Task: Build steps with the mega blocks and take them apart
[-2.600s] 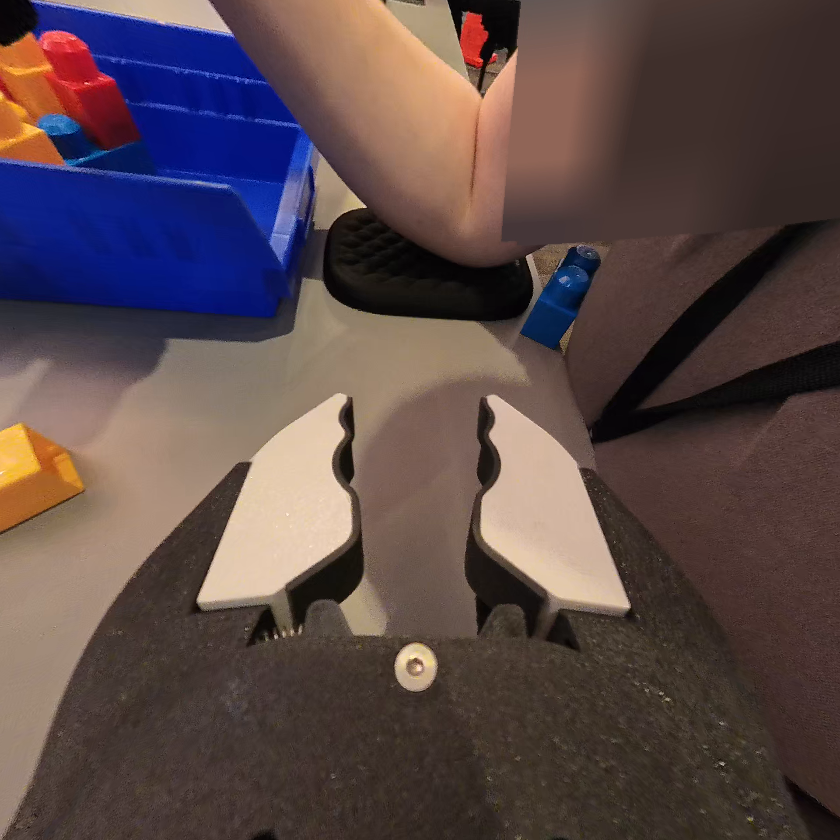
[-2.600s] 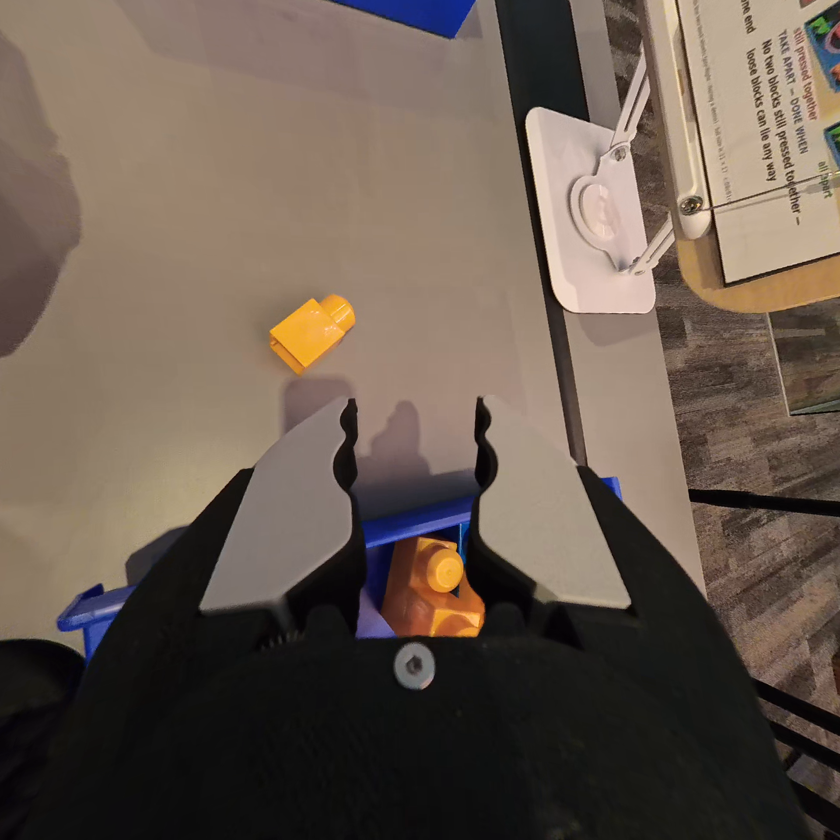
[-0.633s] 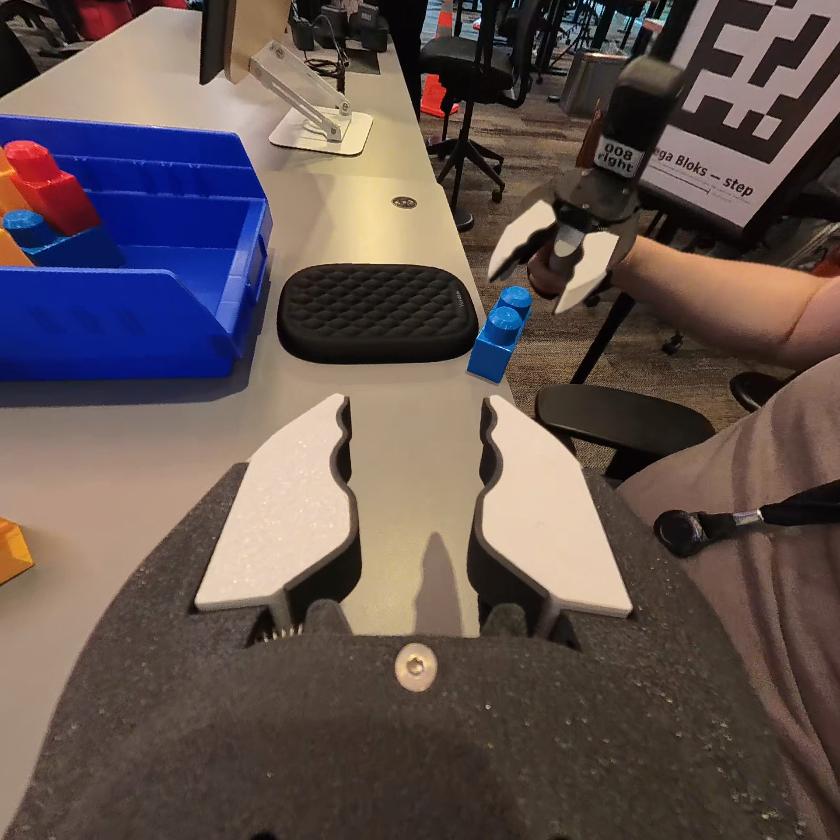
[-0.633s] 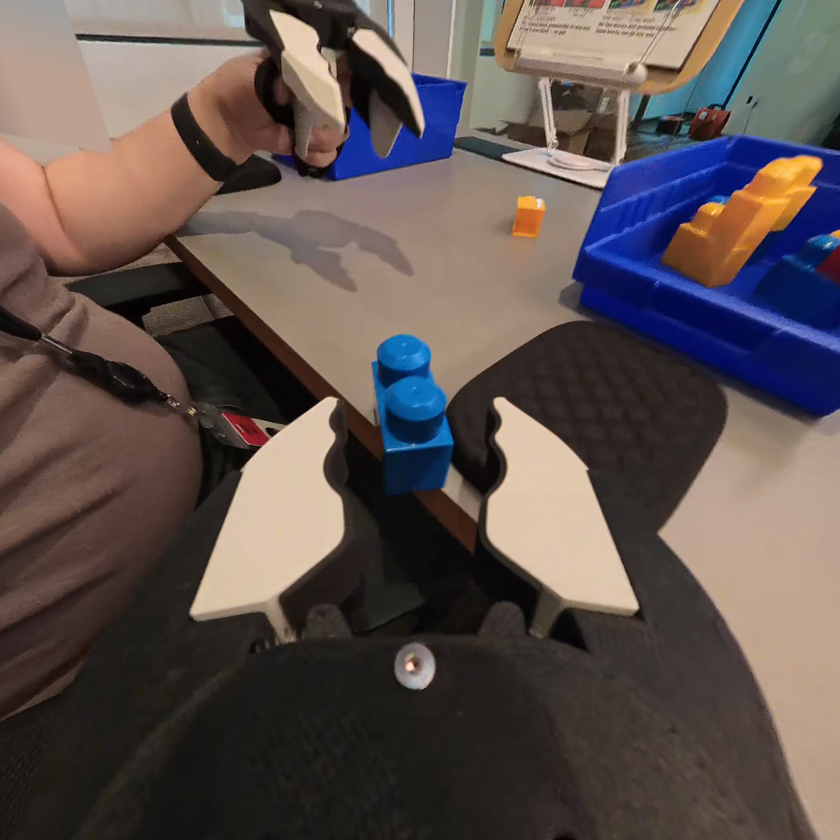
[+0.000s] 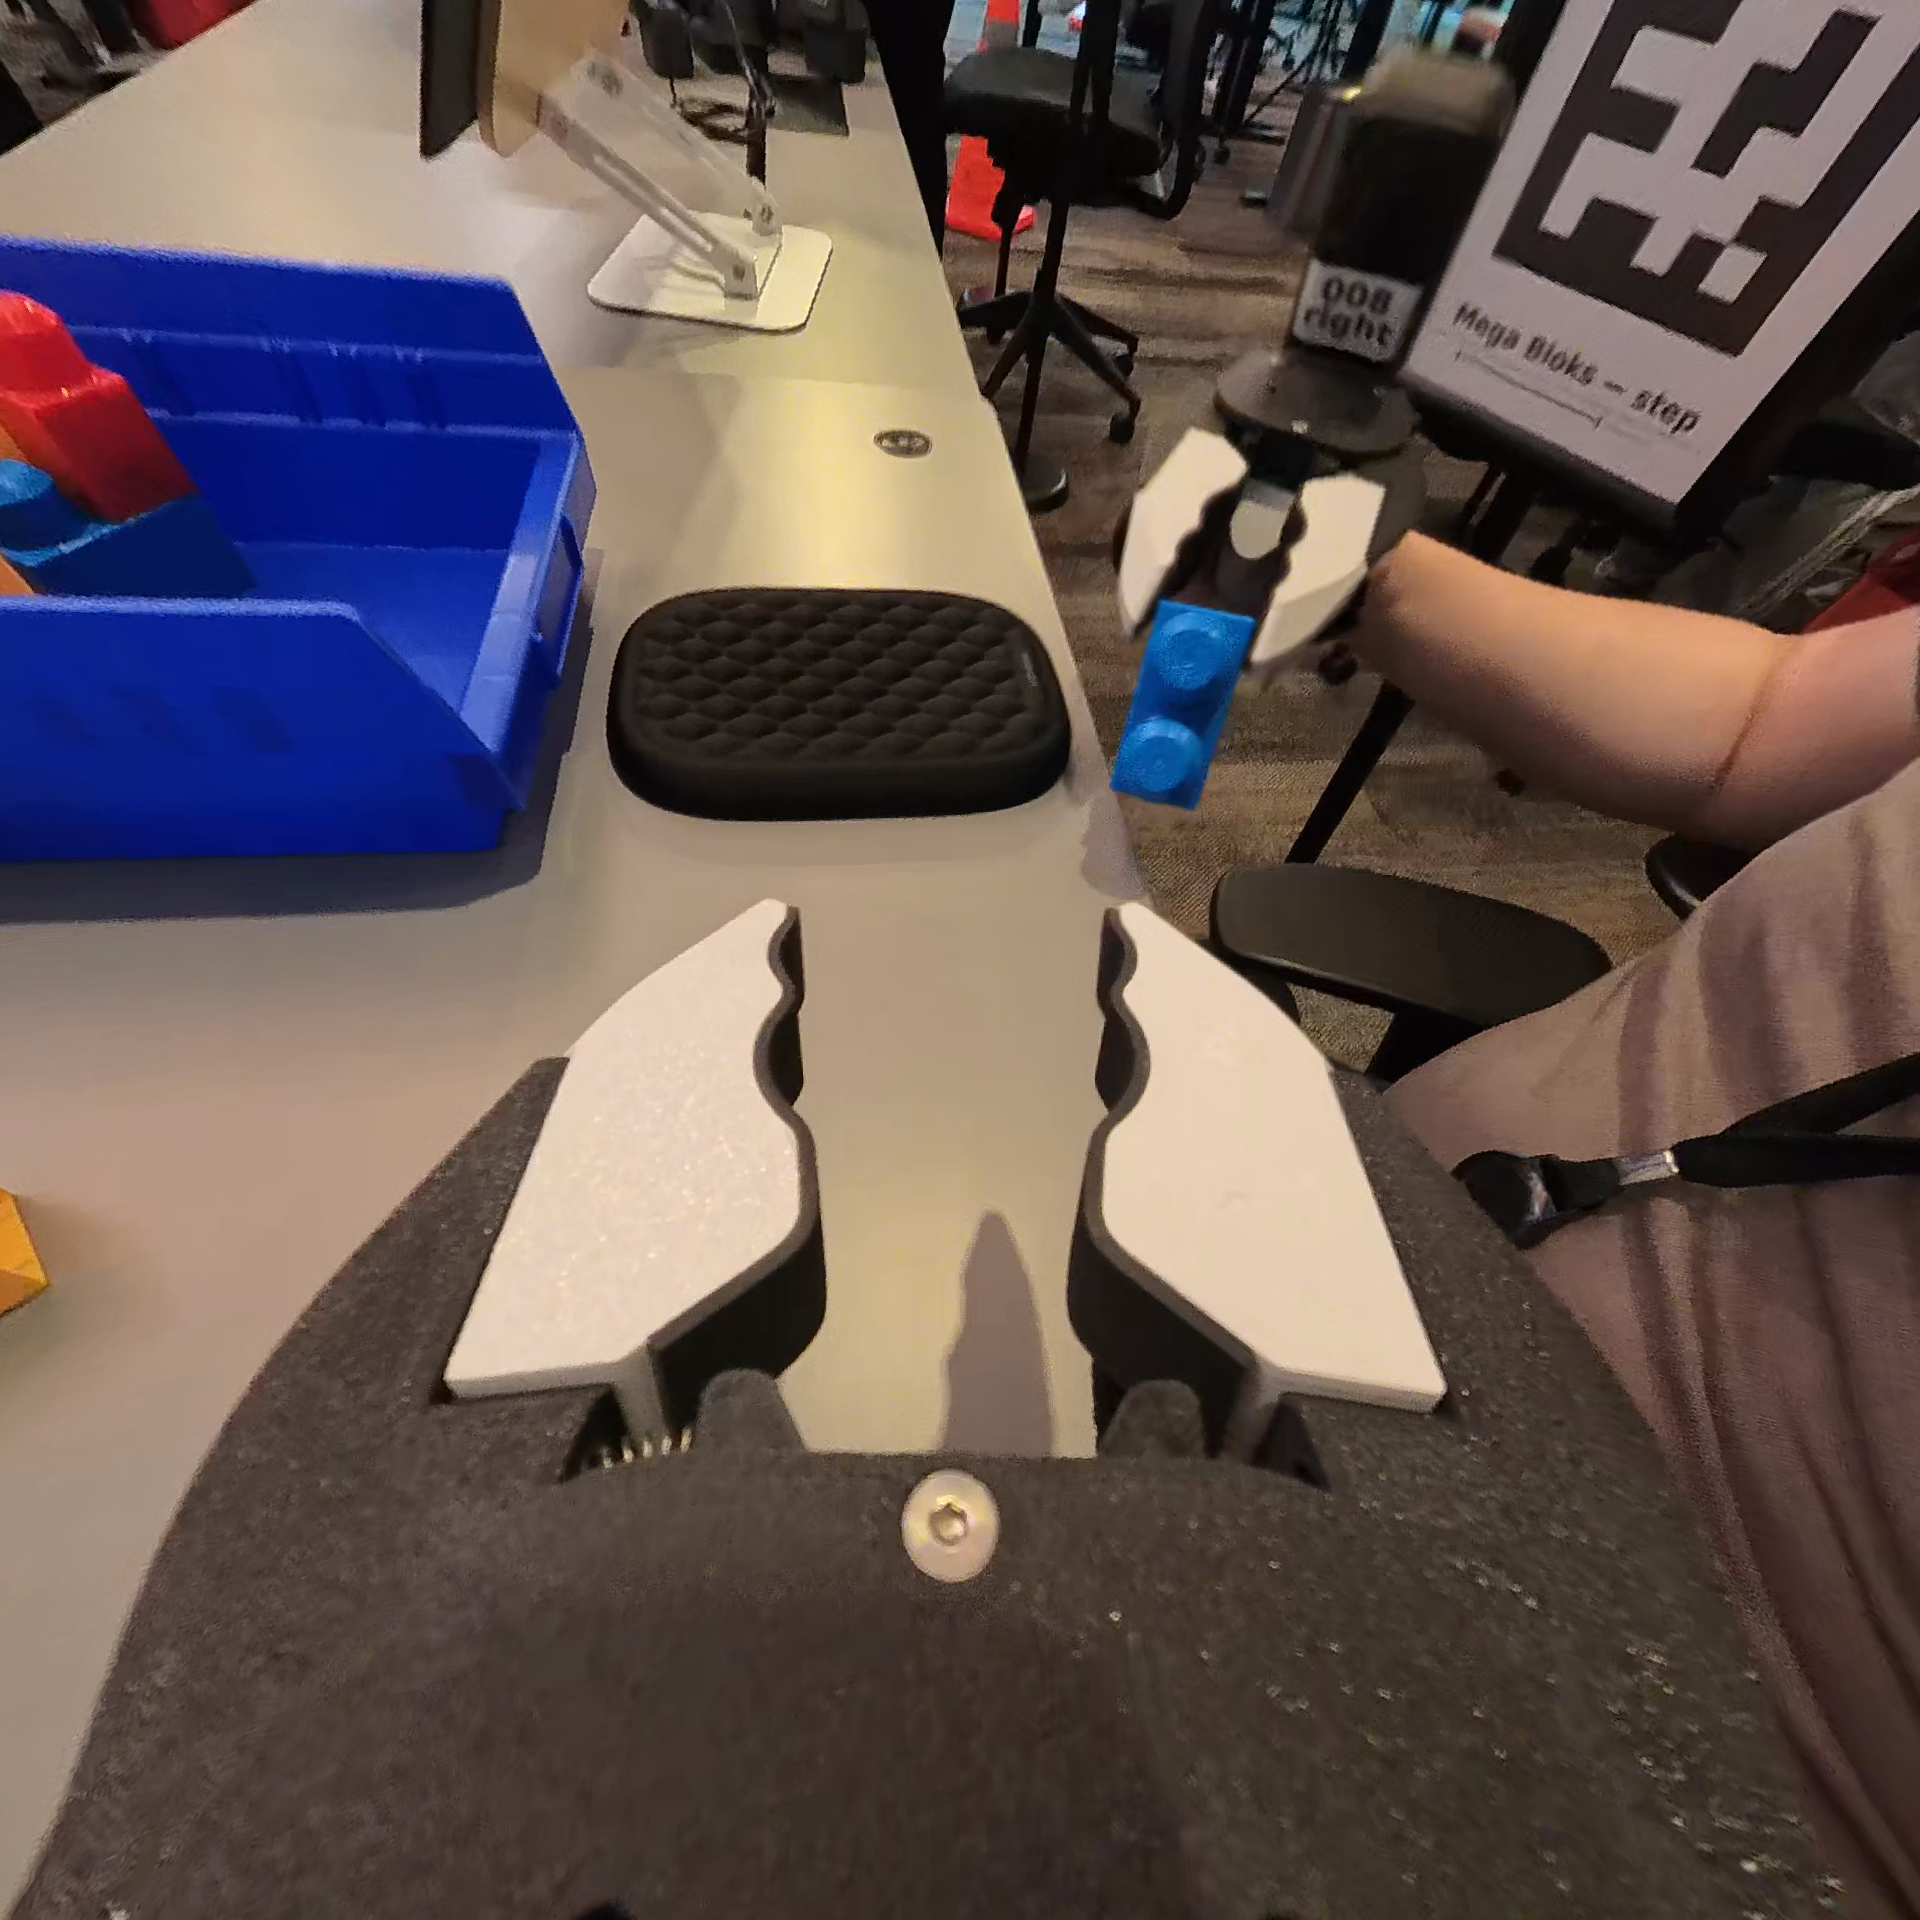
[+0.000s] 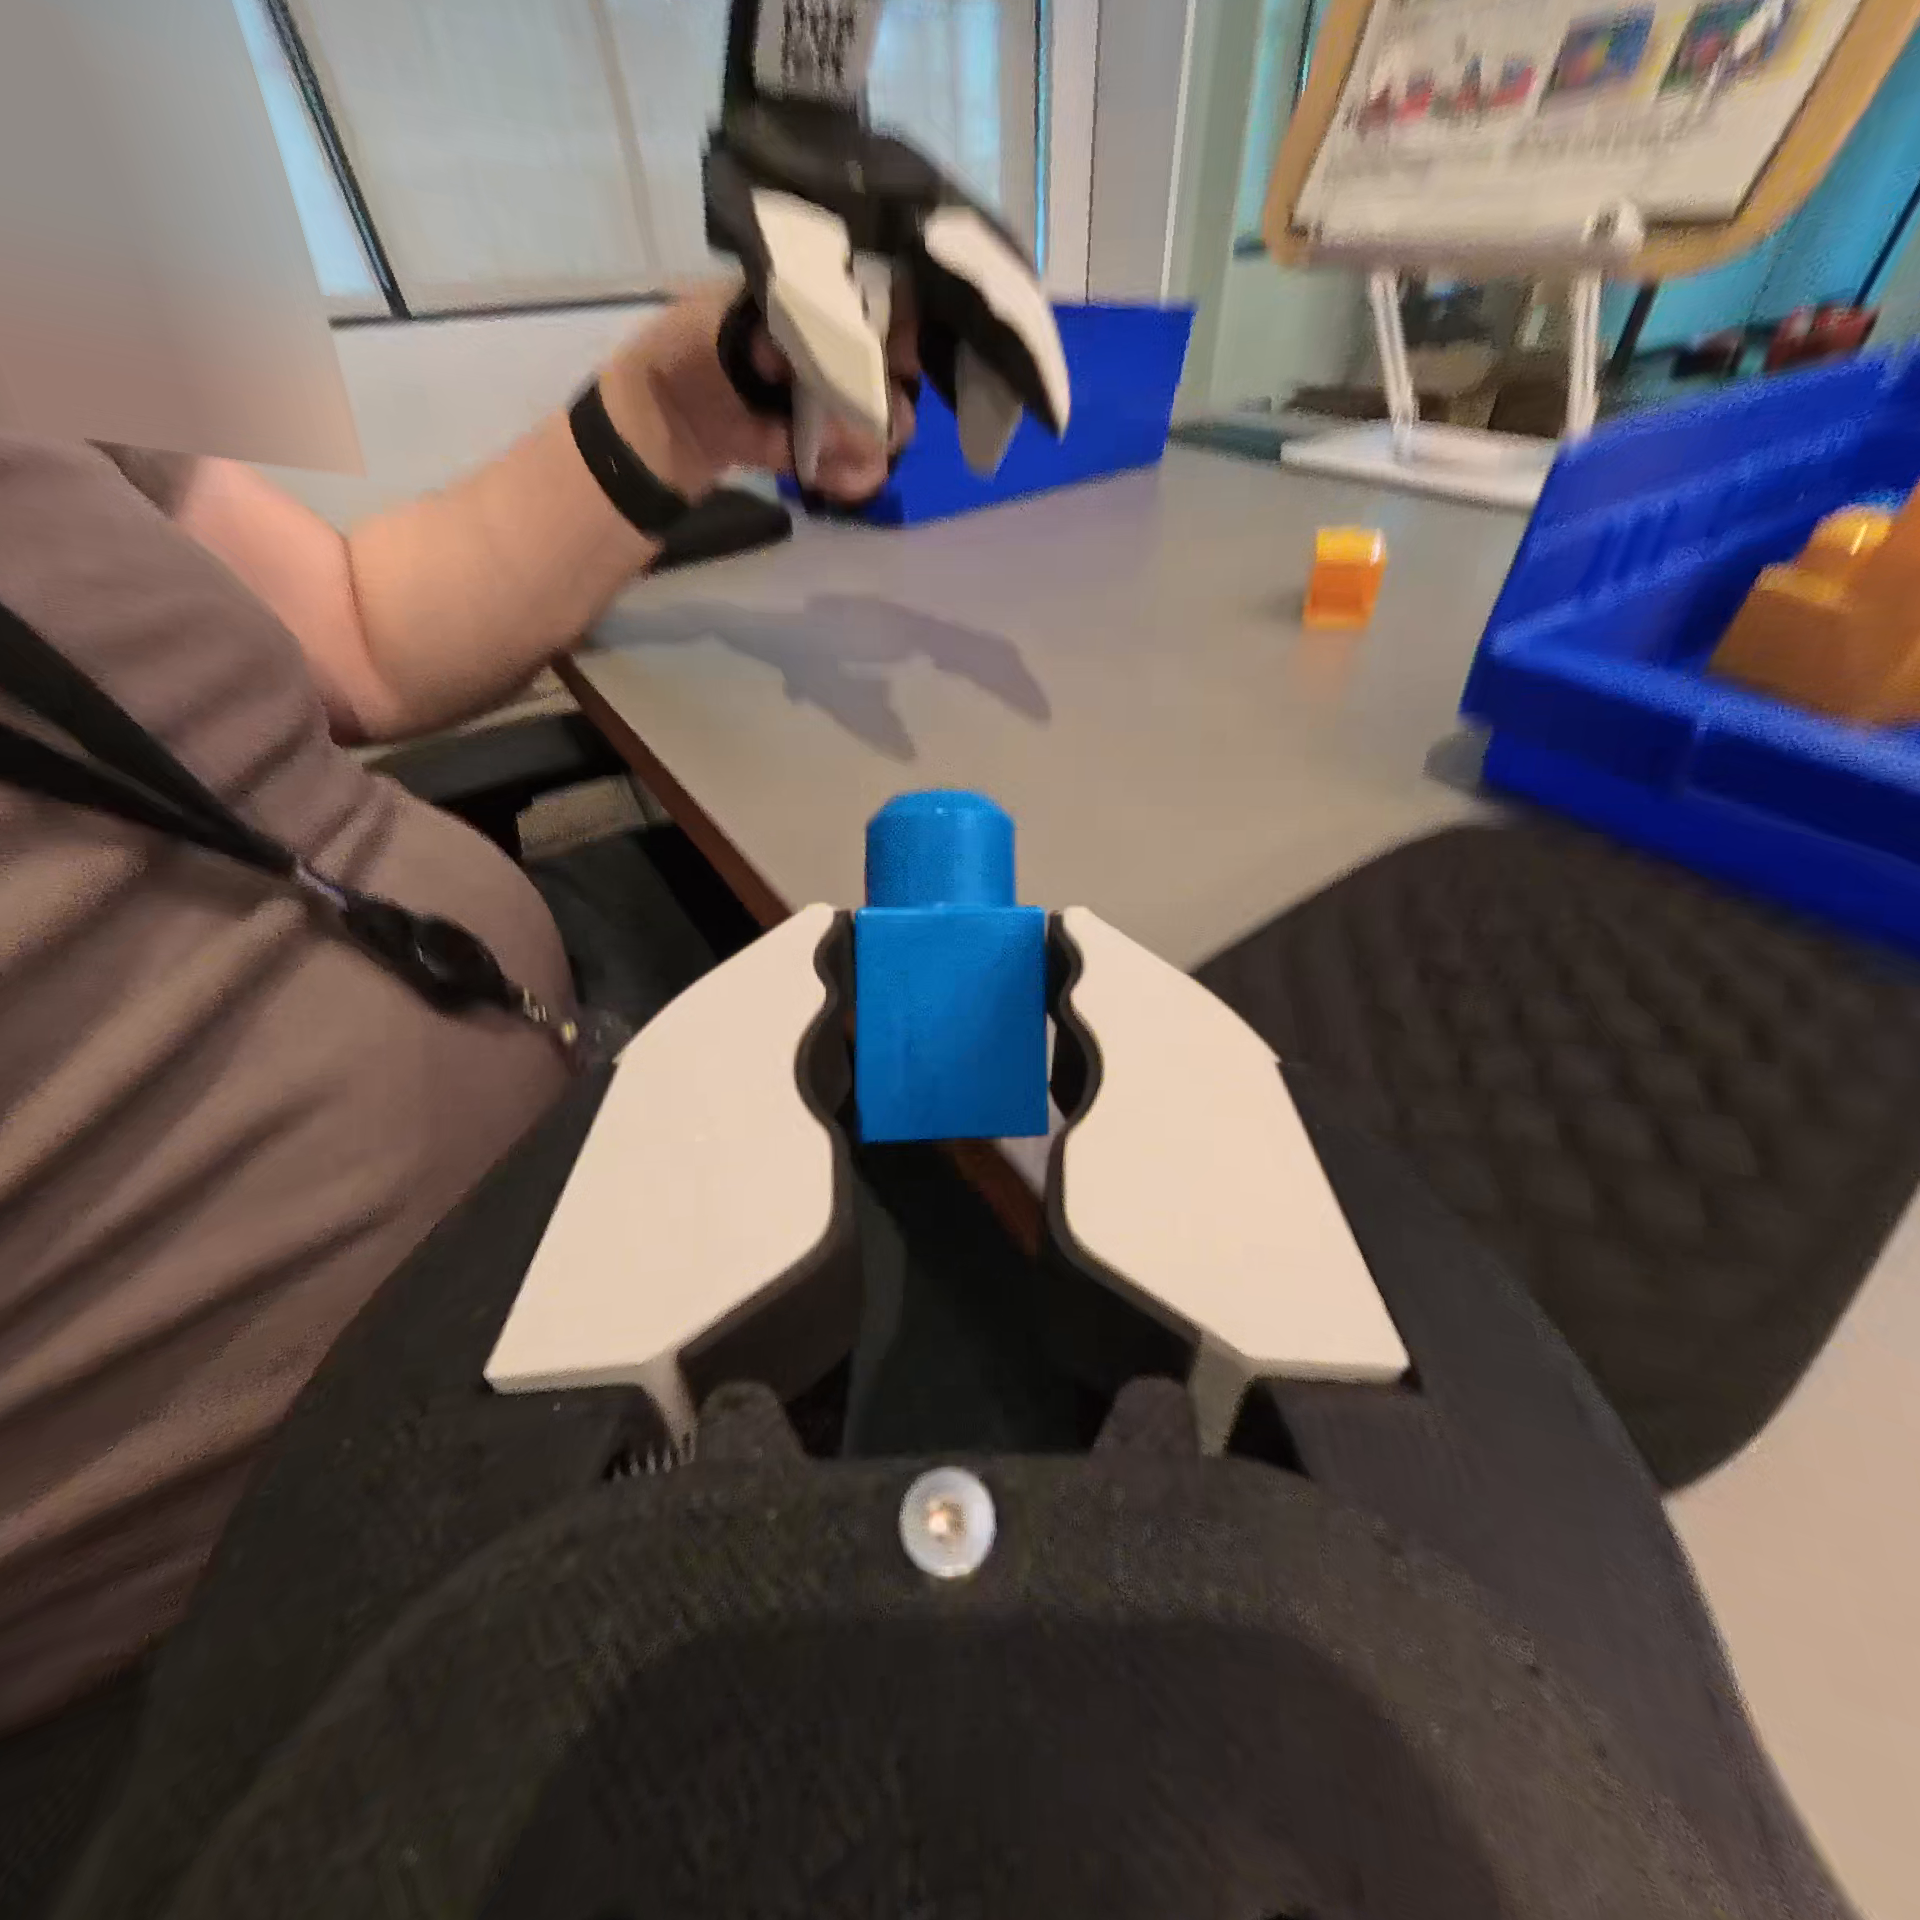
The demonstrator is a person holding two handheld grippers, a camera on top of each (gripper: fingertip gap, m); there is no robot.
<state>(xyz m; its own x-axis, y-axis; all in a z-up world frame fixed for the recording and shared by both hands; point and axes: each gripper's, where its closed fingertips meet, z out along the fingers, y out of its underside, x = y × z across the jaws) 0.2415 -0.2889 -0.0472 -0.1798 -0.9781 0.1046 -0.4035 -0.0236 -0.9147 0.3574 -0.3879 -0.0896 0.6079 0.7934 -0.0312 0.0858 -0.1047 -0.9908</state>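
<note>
My right gripper (image 6: 948, 920) is shut on a blue two-stud block (image 6: 948, 1023), held in the air just off the table's near edge beside the black pad (image 6: 1558, 1091). In the left wrist view, the right gripper (image 5: 1210, 623) holds the blue block (image 5: 1179, 696) tilted, studs facing the camera. My left gripper (image 5: 951, 920) is open and empty above the grey table (image 5: 935, 1091). In the right wrist view, it (image 6: 961, 421) hangs open in the air. A small orange block (image 6: 1345, 577) lies on the table.
A blue bin (image 5: 312, 644) holds a red block (image 5: 73, 436) and a blue block (image 5: 114, 540); in the right wrist view the bin (image 6: 1662, 717) shows orange stepped blocks (image 6: 1829, 623). Black pad (image 5: 831, 696) lies by the bin. An orange block (image 5: 16, 1257) sits at the left edge. A second blue bin (image 6: 1112, 405) stands farther back. Tip to tip, the grippers are about 20 cm apart.
My right gripper has shut on the blue block and lifted it off the table's edge. My left gripper stays open in about the same place.
</note>
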